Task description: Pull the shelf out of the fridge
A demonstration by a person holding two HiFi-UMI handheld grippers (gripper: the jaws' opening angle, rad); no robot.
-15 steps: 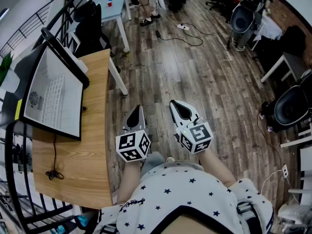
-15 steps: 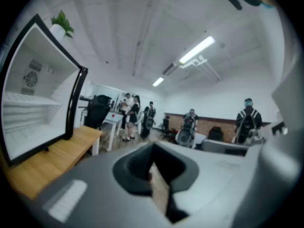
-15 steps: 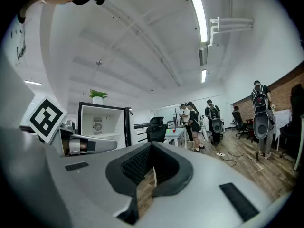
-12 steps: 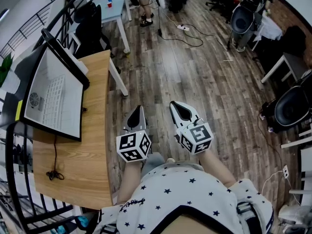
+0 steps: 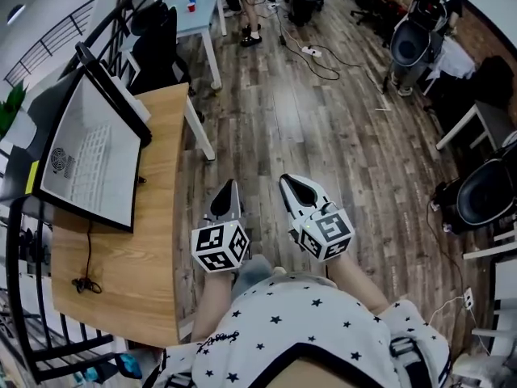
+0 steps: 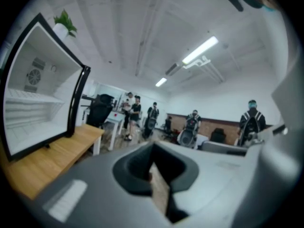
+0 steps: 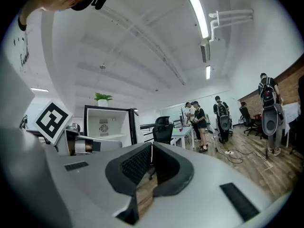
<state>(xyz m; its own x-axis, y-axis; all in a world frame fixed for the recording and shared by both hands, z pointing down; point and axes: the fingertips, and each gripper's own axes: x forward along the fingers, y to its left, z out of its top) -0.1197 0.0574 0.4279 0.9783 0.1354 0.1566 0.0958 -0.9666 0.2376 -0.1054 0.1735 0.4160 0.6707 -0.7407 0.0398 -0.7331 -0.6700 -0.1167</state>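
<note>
1. Little had moved since the earlier frame. My head had tipped a touch, so the floor and desk slid slightly in the head view, while both grippers stayed low in front of my body, side by side.
2. My left gripper (image 5: 227, 194) was clenched, pads pressed together with nothing between them. My right gripper (image 5: 297, 186) was likewise closed tight and empty.
3. The black-framed white fridge (image 5: 89, 156) stood on the light wooden desk (image 5: 153, 249) with its inside showing. It was off to the left of my left jaws and well apart from them. From my right jaws it lay further left still, beyond the left gripper.
4. The flat white shelf (image 6: 28, 99) sat inside the fridge, ahead and left of my left jaws. As far as I could judge, it was fully seated.
5. By my reckoning none of the task was done and the shelf was untouched. I still had to turn toward the fridge, bring open jaws to the shelf's front edge, grip it and draw it out level.
</note>
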